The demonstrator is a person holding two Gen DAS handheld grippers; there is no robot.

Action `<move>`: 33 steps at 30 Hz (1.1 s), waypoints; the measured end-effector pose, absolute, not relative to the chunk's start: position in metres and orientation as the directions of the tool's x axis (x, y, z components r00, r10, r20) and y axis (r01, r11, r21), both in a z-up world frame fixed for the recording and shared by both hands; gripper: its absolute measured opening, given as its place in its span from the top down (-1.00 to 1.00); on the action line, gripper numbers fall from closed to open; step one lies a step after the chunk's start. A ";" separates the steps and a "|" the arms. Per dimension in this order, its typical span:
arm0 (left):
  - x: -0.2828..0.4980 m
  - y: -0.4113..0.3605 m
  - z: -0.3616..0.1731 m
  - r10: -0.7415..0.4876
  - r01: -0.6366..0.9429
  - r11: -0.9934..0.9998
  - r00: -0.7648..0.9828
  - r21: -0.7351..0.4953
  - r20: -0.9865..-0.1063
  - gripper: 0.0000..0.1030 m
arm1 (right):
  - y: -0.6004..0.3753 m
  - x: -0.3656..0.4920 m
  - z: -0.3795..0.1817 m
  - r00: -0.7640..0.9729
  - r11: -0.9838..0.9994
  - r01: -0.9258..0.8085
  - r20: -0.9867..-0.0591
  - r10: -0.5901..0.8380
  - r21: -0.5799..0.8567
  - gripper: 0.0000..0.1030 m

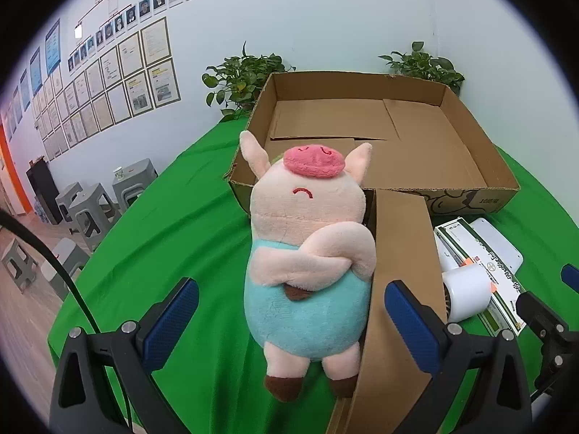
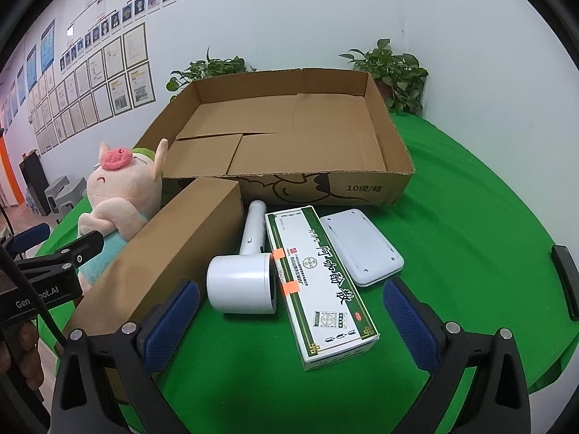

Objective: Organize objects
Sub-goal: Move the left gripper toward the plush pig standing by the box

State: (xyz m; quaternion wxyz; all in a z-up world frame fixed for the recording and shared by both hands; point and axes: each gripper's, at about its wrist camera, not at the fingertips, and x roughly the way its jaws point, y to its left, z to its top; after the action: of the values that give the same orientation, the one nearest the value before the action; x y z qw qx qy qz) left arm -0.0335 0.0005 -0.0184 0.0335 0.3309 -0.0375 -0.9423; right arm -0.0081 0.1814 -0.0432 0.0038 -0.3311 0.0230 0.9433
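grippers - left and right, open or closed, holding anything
Left gripper: open, jaws either side of the plush pig, not clamped.
Right gripper: open, holding nothing.

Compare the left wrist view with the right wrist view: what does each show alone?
Left only: the plush pig's feet and whole teal belly, framed by the open left tongs.

Right only: the full white hair dryer with its handle, between the open right tongs.

Both: plush pig, open cardboard tray, long brown box, green-and-white medicine box, white flat device.
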 end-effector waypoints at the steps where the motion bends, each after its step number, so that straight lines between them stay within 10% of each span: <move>1: -0.033 0.001 -0.018 -0.089 0.037 -0.995 -0.779 0.096 -0.620 -0.99 | 0.182 -0.008 -0.043 -0.783 -0.999 -0.023 -0.622 -0.009 0.043 -0.99; 33: -0.035 -0.003 -0.026 -0.050 0.019 -0.998 -0.748 0.054 -0.662 -0.99 | 0.186 -0.002 -0.051 -0.782 -0.998 -0.027 -0.623 -0.015 0.058 -0.99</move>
State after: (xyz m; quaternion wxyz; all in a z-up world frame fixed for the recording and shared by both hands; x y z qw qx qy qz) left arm -0.0348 -0.0028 -0.0256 0.0186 0.3547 -0.0220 -0.9345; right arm -0.0023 0.1865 -0.0508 0.0033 -0.3298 0.0321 0.9435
